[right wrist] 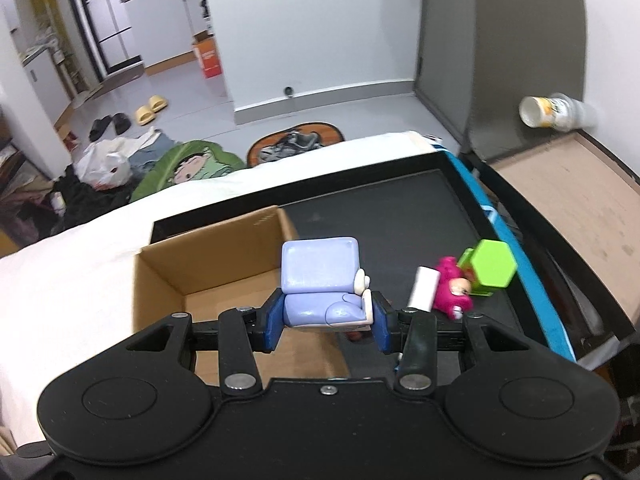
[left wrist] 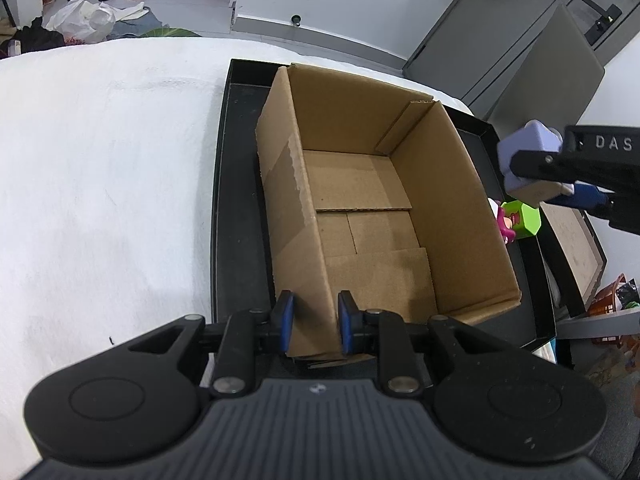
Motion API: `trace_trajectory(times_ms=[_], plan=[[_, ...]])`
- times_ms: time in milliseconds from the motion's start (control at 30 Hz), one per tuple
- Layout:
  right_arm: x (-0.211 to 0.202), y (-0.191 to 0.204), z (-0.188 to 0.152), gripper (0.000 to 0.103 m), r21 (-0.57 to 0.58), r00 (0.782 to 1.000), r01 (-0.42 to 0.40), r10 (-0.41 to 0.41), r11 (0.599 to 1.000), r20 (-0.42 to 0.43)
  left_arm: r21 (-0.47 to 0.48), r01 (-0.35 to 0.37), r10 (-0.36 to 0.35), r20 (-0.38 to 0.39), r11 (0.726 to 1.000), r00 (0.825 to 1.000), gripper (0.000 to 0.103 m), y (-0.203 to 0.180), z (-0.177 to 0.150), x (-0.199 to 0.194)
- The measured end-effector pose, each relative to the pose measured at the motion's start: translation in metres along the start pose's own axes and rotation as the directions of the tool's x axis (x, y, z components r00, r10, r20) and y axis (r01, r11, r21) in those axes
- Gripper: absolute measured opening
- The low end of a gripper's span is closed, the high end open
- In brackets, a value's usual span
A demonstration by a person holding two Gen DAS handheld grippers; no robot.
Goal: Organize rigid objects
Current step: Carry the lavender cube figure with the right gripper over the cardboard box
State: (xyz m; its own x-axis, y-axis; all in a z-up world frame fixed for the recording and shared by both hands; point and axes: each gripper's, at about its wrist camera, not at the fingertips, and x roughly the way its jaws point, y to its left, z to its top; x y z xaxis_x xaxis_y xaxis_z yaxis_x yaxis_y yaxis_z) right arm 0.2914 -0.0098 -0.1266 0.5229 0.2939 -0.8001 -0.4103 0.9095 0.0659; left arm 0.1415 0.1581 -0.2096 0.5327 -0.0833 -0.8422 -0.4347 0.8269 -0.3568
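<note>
Matt corrugated cardboard box (left wrist: 360,200), glossy lilac plastic figure (right wrist: 320,280), smooth black tray (right wrist: 400,208), fuzzy white cloth (left wrist: 100,160).

Hidden, cropped and blurred parts around the cardboard box

From the left wrist, the box wall (left wrist: 460,200) covers most of the pink figure (left wrist: 505,224) and part of the green hexagonal block (left wrist: 524,220); the right hand-held gripper (left wrist: 532,176) runs off the right edge, its finger across the lavender toy (left wrist: 524,140). From the right wrist, the toy's (right wrist: 320,268) lower part sits behind the pads (right wrist: 276,320), the white cylinder's (right wrist: 424,288) lower end and a small dark object below the toy cannot be made out, and the cup (right wrist: 556,110) is blurred, its print unreadable.
</note>
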Motion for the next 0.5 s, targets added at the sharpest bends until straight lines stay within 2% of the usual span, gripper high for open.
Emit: trace_trajectory(times_ms=[500], plan=[[0.016, 0.05, -0.005, 0.043, -0.144, 0.996, -0.091, 0.089, 0.985, -0.021, 0.014, -0.002, 0.002, 0.001, 1.0, 1.0, 0.022, -0.002, 0.0, 0.001]])
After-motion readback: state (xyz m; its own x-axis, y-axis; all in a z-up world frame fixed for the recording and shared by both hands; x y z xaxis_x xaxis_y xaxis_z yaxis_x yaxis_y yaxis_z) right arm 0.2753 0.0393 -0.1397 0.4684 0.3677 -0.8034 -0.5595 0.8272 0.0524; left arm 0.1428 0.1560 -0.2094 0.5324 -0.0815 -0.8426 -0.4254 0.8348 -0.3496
